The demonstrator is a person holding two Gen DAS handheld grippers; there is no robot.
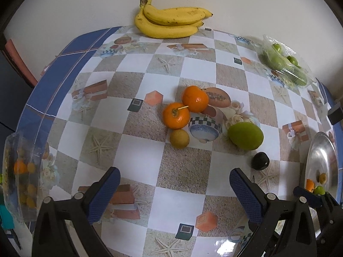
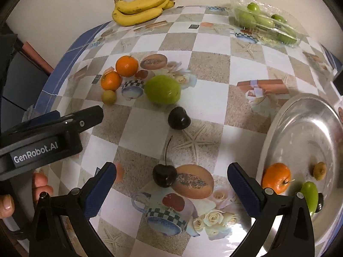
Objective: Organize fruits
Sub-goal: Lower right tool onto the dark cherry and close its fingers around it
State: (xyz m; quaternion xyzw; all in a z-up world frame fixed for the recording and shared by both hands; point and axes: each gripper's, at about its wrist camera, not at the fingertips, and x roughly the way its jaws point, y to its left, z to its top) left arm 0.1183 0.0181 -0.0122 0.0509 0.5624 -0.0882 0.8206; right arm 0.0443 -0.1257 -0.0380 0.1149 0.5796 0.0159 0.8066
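A stemmed cherry (image 2: pixel 164 177) lies on the tabletop (image 2: pixel 214 68) between the right claw (image 2: pixel 171 189)'s wide-apart fingers. The left claw (image 1: pixel 174 189) gapes too, empty. Beyond it sit oranges (image 1: pixel 185 108) and a green fruit (image 1: pixel 245 136); the tray (image 2: pixel 300 128) is at the right.

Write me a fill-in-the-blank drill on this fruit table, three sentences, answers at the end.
1. The yellow banana bunch lies at the table's far edge, against the ____.
2. The round steel tray holds one ____ tangerine.
3. The dark stemmed cherry lies between the open fingers of the ____ gripper.

Missing words: wall; orange; right
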